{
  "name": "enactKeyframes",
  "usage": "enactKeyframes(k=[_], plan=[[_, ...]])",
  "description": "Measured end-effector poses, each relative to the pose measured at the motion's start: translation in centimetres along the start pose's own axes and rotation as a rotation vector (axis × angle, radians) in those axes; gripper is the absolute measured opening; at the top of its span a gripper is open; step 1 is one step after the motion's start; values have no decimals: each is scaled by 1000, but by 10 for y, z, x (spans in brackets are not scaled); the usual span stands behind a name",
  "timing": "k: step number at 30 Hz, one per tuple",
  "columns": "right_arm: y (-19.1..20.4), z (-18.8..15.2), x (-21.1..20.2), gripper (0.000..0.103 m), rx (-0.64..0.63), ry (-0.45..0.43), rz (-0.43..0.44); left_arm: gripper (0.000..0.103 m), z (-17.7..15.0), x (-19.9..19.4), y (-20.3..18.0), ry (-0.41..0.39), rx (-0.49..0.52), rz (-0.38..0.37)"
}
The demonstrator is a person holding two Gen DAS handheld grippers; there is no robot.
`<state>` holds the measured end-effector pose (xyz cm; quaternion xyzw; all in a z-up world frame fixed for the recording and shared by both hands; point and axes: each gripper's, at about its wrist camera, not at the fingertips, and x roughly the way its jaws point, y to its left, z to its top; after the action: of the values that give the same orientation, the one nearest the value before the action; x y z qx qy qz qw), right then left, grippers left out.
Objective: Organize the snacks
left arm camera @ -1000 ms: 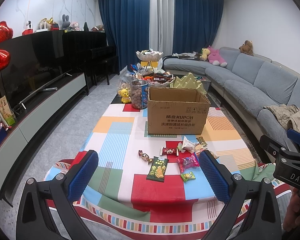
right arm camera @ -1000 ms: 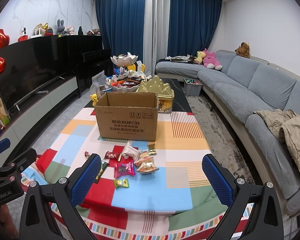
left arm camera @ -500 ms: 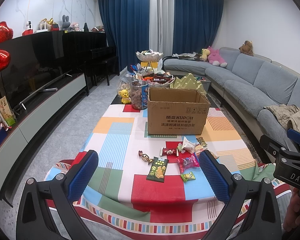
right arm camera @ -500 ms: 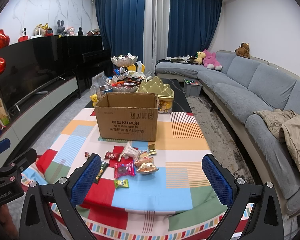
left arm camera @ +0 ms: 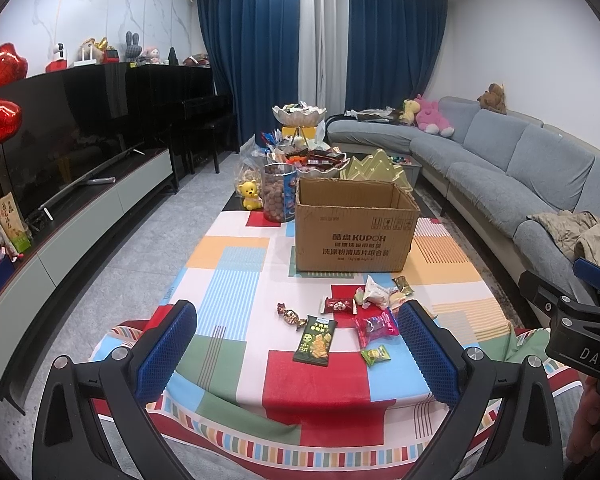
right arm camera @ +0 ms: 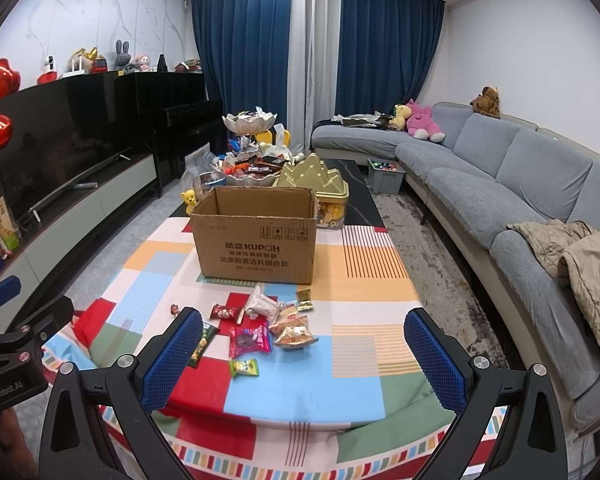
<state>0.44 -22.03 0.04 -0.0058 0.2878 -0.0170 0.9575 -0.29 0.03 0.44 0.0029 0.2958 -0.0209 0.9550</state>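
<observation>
My left gripper (left arm camera: 296,344) and right gripper (right arm camera: 303,350) (both spread, holding nothing) face loose snacks (right arm camera: 260,320); cardboard box (right arm camera: 256,236) at twelve o'clock.

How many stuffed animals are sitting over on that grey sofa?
3: a yellow plush and a pink plush side by side at the far end of the sofa, and a brown plush atop the backrest to their right. More could be hidden behind them.
</observation>
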Motion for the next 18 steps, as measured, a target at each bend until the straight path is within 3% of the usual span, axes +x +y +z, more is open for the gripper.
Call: enactKeyframes(k=[18], plan=[[0, 4, -4, 102, 0, -6, 0, 102, 4, -1, 0, -5, 0, -1]])
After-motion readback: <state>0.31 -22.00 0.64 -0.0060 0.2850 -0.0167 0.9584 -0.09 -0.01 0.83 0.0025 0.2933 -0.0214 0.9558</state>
